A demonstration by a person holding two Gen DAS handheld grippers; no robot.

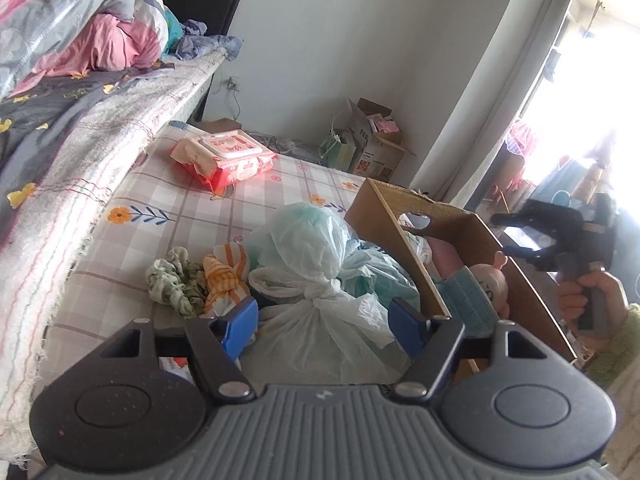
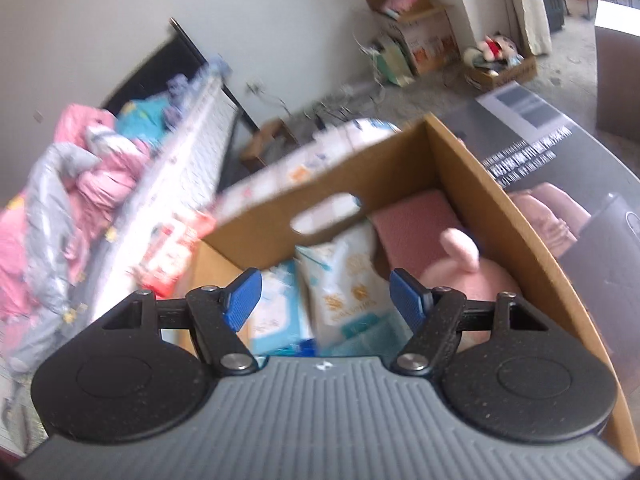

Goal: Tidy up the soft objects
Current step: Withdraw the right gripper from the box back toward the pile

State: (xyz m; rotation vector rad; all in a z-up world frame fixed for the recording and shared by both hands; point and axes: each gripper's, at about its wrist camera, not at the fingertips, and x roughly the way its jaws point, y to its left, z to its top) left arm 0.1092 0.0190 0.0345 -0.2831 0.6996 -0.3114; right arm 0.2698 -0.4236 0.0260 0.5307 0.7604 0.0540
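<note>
Both grippers tilt downward, jaws wide and empty — left gripper (image 1: 322, 322) over the knotted plastic bag (image 1: 320, 280) on the mattress, right gripper (image 2: 326, 300) above the cardboard box (image 2: 500, 200), its blurred contents half hidden.

1. The cardboard box (image 1: 404, 232) wall hides most of its contents in the left wrist view; only part of a pink plush toy (image 1: 490, 280) shows.
2. The right wrist view is smeared: print on the wipes packs (image 2: 344, 280) is unreadable.
3. The bedding (image 2: 80, 184) at left is blurred.
4. Toys in the far carton (image 2: 500, 64) are too small to identify.
</note>
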